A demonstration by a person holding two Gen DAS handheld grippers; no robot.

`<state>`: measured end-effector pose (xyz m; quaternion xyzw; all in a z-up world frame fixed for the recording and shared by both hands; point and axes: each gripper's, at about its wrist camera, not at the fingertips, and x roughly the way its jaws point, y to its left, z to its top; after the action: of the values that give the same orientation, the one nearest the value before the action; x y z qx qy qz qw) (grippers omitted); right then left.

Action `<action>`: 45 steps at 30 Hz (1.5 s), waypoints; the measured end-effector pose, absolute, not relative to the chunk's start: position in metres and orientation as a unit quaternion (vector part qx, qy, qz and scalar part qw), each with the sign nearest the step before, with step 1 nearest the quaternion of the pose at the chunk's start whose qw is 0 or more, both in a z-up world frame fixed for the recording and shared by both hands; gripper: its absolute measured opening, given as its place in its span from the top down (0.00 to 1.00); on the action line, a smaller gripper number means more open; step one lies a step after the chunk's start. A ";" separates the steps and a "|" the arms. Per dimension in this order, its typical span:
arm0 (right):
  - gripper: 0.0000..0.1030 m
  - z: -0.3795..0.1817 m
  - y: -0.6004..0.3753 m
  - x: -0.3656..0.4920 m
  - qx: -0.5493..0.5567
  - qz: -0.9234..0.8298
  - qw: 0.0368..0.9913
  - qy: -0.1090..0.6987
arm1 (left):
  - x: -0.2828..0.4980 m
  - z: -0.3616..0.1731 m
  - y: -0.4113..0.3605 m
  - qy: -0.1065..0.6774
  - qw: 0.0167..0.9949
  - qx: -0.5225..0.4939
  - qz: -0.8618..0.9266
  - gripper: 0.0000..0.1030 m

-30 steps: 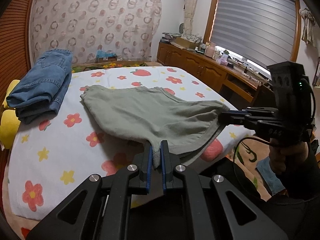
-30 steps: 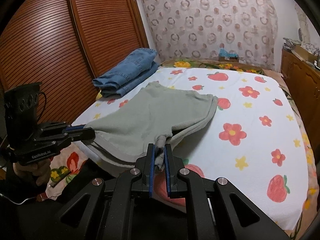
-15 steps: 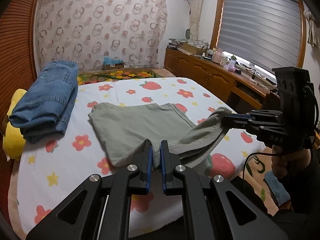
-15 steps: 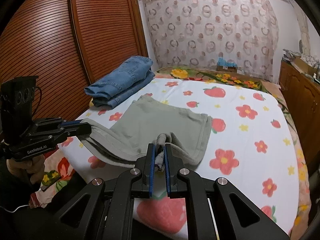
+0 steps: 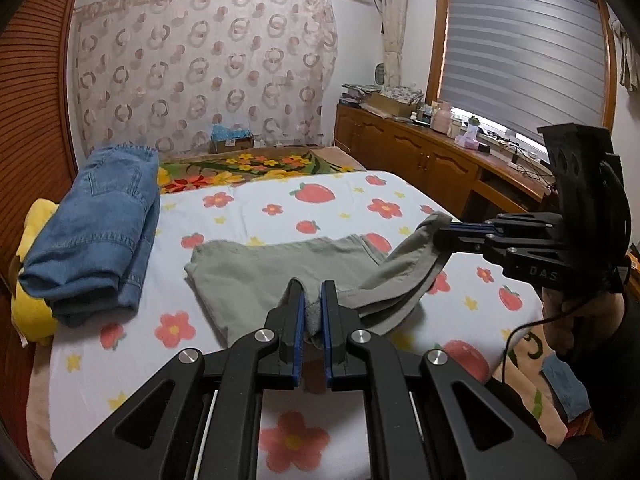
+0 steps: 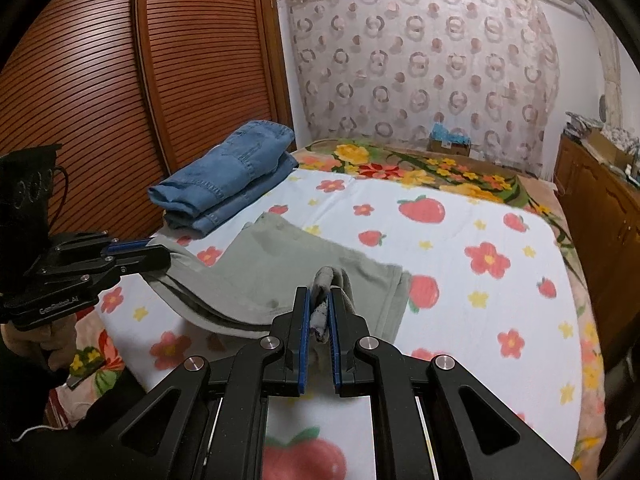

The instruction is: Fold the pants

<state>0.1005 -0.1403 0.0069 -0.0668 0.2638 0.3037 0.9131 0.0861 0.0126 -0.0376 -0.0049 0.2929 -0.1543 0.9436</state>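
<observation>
One bed [image 5: 260, 204] with a flowered sheet carries my grey-green pants [image 5: 256, 268], near edge lifted, seemingly doubled. Folded jeans [image 5: 92, 236] lie beside them. My left claw [image 5: 313, 312] and right claw [image 6: 319, 312] each pinch that edge.

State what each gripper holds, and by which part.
Both hold the green pants. The left gripper pinches one near corner of their lifted edge; the right gripper pinches the other.
</observation>
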 end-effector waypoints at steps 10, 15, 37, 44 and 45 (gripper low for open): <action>0.92 0.014 -0.131 0.135 -0.065 0.292 0.918 0.261 | 0.117 -0.029 0.020 0.285 0.948 -0.004 -0.140 0.92; 0.92 0.000 -0.122 0.155 -0.067 0.283 0.913 0.284 | 0.134 -0.044 0.021 0.304 0.944 0.000 -0.131 0.92; 0.75 -0.015 -0.120 0.172 -0.070 0.249 0.913 0.316 | 0.125 -0.061 0.029 0.312 0.942 -0.004 -0.123 0.43; 0.71 -0.030 -0.143 0.152 -0.074 0.258 0.901 0.341 | 0.117 -0.091 0.036 0.350 0.930 -0.003 -0.114 0.43; 0.71 -0.032 -0.145 0.150 -0.074 0.261 0.898 0.345 | 0.117 -0.095 0.036 0.354 0.929 -0.003 -0.112 0.43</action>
<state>0.1497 -0.1447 -0.0324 -0.0742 0.3452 0.2615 0.8983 0.1167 0.0360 -0.0951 -0.0027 0.3540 -0.1118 0.9285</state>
